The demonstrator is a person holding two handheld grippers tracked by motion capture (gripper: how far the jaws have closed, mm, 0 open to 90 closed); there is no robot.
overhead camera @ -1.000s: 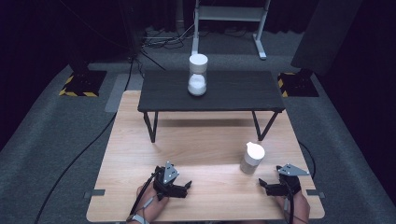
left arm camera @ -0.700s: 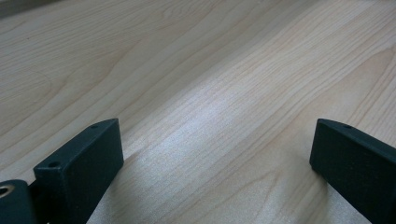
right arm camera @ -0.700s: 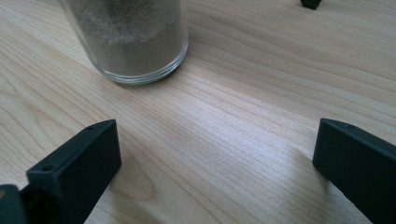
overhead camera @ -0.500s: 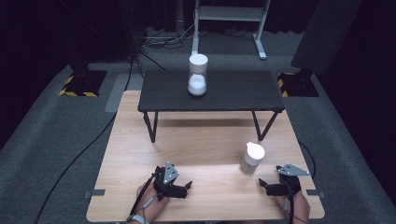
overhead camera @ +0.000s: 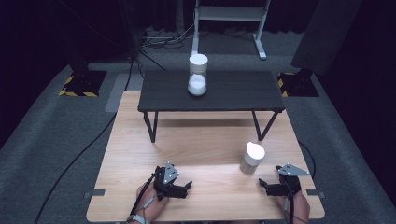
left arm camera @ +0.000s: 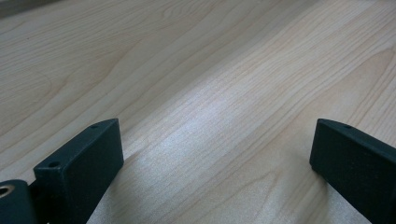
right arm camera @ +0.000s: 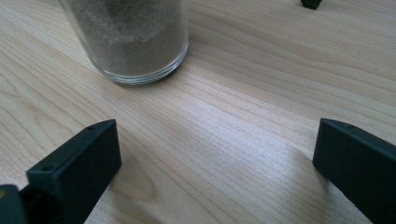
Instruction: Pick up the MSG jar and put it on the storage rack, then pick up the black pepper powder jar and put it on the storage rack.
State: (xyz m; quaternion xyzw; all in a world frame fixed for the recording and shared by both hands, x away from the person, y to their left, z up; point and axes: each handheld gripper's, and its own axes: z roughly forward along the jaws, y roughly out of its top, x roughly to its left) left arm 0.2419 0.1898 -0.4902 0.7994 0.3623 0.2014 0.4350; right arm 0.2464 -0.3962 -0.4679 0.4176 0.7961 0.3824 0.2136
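Jar [overhead camera: 252, 157] of sand-like grains sits on the wooden tabletop [overhead camera: 205, 140], front right, white cap on, upright, just ahead and to the left of your right hand-held gripper [overhead camera: 270, 186]. In the right gripper view its glass base [right arm camera: 128, 42] stands near the jaws but apart from them, off to the left of the gap, not between them. Nothing has changed over the last second: jar, both grippers and your hands sit where they were, so I read this as a pause before the reach, no step started. Right hand-held gripper: jaws spread wide, resting low over the wood, holding nothing, touching nothing I can see. Left hand-held gripper [overhead camera: 180, 186]: also spread wide, empty, bare wood between the jaws, well apart from the jar. Further out, a small black table [overhead camera: 210, 91] stands on the far half of the tabletop with a second white-capped container [overhead camera: 197, 74] on it, pinched at the middle like an hourglass. If the jar is your target, you need to swing the right jaws left to centre on the glass before closing.
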